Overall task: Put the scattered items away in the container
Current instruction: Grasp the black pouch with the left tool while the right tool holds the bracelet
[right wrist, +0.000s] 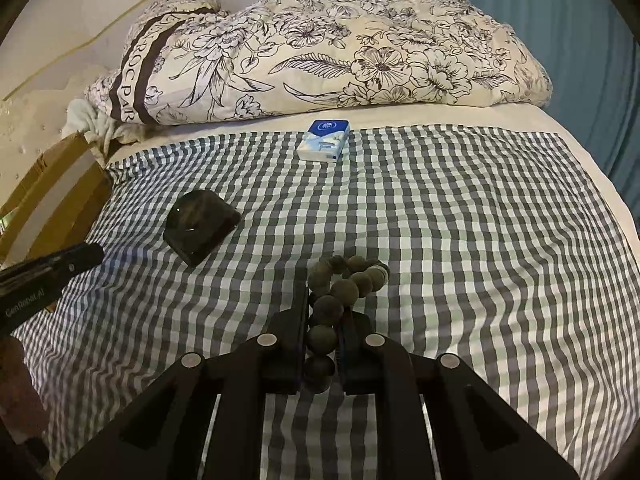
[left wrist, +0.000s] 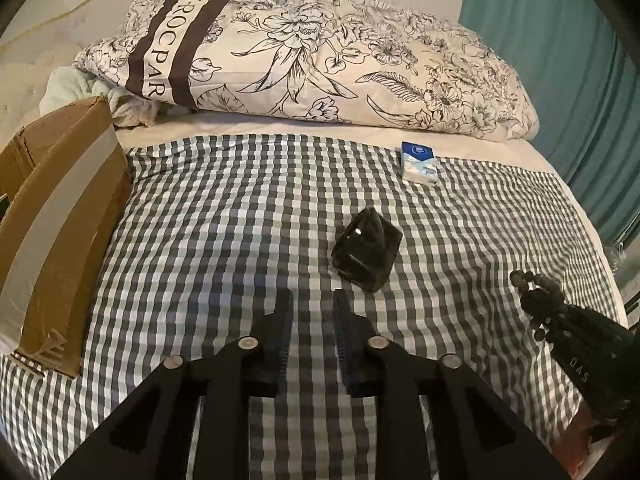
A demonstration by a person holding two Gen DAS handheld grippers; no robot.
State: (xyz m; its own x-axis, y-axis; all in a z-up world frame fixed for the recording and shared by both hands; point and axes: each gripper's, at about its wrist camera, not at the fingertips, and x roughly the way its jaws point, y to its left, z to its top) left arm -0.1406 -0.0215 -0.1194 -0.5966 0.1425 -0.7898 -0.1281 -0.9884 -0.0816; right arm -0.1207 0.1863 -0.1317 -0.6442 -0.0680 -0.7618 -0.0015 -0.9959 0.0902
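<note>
We find the right hand-held gripper (right wrist: 322,344) clamped on beads (right wrist: 344,280); the left hand-held gripper (left wrist: 312,300) is parted, empty. We judge the carry must go leftward to the box (left wrist: 60,208).

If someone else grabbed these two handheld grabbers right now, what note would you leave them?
Right gripper: jaws shut on the string of dark beads, lifted above the checked cloth.
Left gripper: jaws apart, nothing between them.
Cardboard box: at the left edge of the bed; its inside is not visible.
Still lying on the cloth: the black case in the middle and the blue-and-white tissue pack near the floral pillow.
Left to do: beads into the box, then likely the case and the tissue pack.
</note>
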